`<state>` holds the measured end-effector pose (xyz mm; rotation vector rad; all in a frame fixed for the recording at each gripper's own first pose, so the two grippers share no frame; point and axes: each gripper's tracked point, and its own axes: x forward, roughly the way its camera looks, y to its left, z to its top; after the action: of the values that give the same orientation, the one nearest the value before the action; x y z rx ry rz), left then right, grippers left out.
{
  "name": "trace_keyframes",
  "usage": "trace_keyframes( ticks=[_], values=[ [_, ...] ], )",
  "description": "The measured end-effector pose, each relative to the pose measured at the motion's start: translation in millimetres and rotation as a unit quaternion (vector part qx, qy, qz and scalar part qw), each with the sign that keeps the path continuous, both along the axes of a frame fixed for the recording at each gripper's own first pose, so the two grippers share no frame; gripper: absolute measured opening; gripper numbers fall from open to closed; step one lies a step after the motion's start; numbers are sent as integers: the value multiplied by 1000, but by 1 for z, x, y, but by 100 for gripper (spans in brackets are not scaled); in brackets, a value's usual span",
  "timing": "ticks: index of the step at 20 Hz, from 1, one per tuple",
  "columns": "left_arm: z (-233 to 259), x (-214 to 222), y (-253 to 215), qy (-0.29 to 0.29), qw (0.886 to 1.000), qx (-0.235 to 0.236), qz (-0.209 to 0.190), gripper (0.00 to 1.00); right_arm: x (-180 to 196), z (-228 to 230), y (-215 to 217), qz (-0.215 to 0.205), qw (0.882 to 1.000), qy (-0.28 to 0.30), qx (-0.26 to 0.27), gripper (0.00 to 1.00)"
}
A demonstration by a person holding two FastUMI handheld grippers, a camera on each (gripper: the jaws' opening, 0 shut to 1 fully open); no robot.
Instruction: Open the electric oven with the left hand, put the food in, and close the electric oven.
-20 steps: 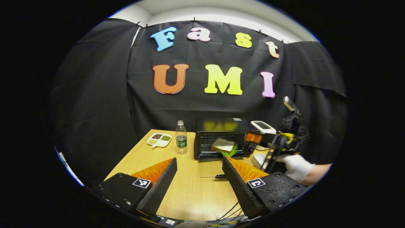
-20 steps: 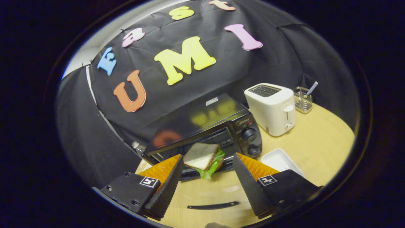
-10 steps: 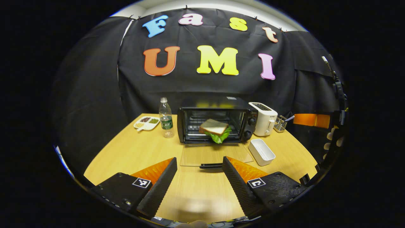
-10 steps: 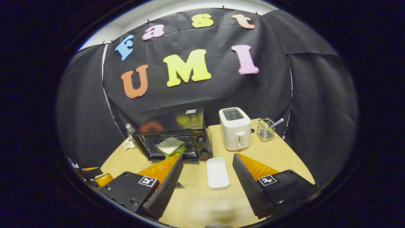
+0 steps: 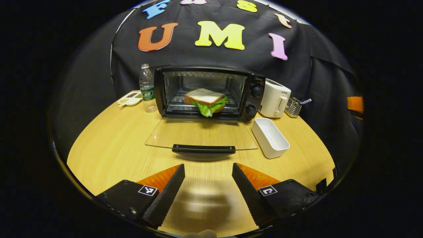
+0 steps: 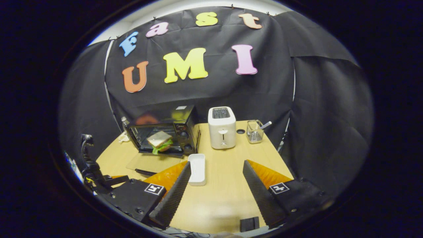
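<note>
Ahead of the left claw [image 5: 208, 185] the worktop [image 5: 109, 145] spreads wide, and at its far side stands the oven [image 5: 205, 92], door [image 5: 201, 134] dropped flat toward the claw with its handle [image 5: 203, 149] just beyond the fingertips. Both claws gape with nothing held — the right claw [image 6: 216, 185] sits back from the oven, a white tray [image 6: 197, 168] by its left finger. Inside, on the rack, lies the sandwich [image 5: 205, 100], lettuce hanging over the sill. Opening and loading look done — only shutting the door remains.
</note>
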<state>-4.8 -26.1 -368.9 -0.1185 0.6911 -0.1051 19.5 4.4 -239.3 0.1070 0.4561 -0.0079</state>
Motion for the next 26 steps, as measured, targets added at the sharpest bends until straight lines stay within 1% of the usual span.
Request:
trace_keyframes(
  ticks=[6, 12, 16, 21, 22, 23, 26],
  values=[
    [-38, 25, -7, 20, 999, 25, -14, 95, -10, -15, -26, -17, 999, 15, -32, 100],
    [-62, 42, -4, 32, 999, 35, -24, 95, -5, -22, -19, -19, 999, 28, -35, 100],
    [-61, 46, -4, 25, 999, 40, -26, 94, 3, -22, -9, -6, 998, 33, -47, 100],
    [-53, 48, -4, 34, 999, 15, -7, 94, 11, -21, 4, 10, 998, 34, -49, 100],
    [-50, 49, -3, 32, 999, 14, -5, 94, 13, -20, 6, 13, 998, 33, -47, 91],
    [-46, 49, -2, 30, 999, 16, -5, 94, 13, -20, 7, 13, 998, 32, -48, 100],
    [-29, 55, 0, 17, 1000, 17, -5, 95, 15, -22, 10, 13, 999, 34, -31, 100]
  ],
)
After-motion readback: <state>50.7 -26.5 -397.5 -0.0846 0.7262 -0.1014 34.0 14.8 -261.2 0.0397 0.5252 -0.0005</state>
